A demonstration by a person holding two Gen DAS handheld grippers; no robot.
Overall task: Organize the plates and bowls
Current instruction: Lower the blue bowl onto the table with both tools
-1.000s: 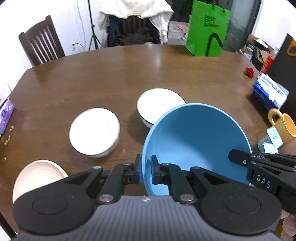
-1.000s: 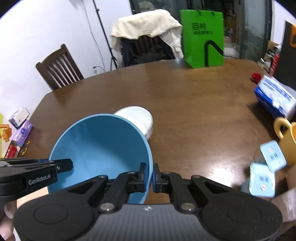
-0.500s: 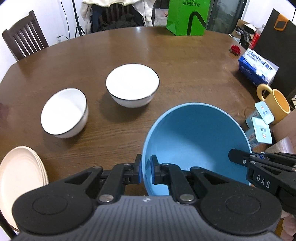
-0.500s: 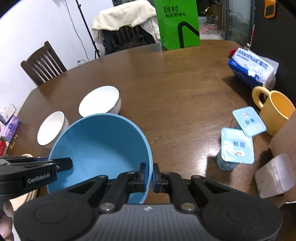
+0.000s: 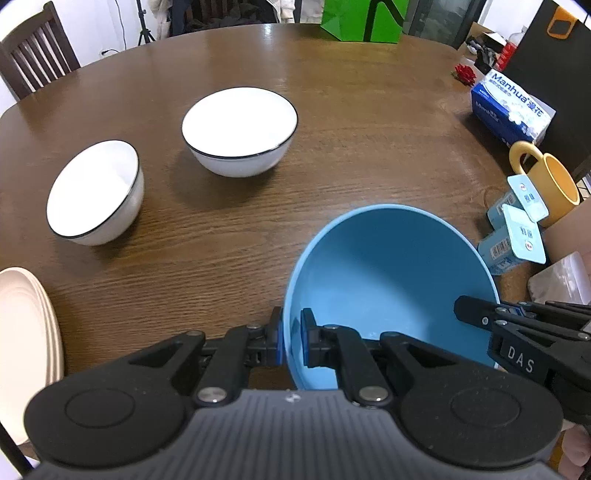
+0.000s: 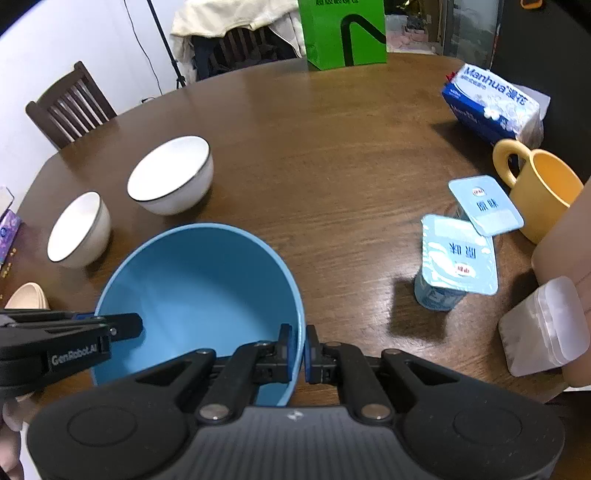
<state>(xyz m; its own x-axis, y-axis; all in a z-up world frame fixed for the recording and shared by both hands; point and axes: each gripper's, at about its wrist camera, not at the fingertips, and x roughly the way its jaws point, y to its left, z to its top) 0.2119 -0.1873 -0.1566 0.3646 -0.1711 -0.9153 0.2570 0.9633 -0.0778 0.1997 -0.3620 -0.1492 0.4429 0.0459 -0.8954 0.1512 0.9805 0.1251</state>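
Note:
Both grippers hold one large blue bowl (image 5: pixel 388 280) (image 6: pixel 199 288) by opposite sides of its rim, over the near part of the brown table (image 5: pixel 332 110). My left gripper (image 5: pixel 291 341) is shut on the bowl's left rim, and my right gripper (image 6: pixel 298 349) is shut on its right rim. Two white bowls with dark rims stand farther out: a wide one (image 5: pixel 240 129) (image 6: pixel 171 175) and a smaller one (image 5: pixel 96 192) (image 6: pixel 79 229). A stack of cream plates (image 5: pixel 22 332) (image 6: pixel 27 297) lies at the near left edge.
On the right stand a yellow mug (image 6: pixel 539 188), two light-blue yoghurt cups (image 6: pixel 458 258), a tissue pack (image 6: pixel 491 103) and a frosted plastic box (image 6: pixel 546 325). A green bag (image 6: pixel 343 29) and wooden chairs (image 6: pixel 70 107) lie beyond the far edge.
Both grippers have sunk toward the table with the blue bowl and tilted further down. The white bowls and the plates now show larger and closer.

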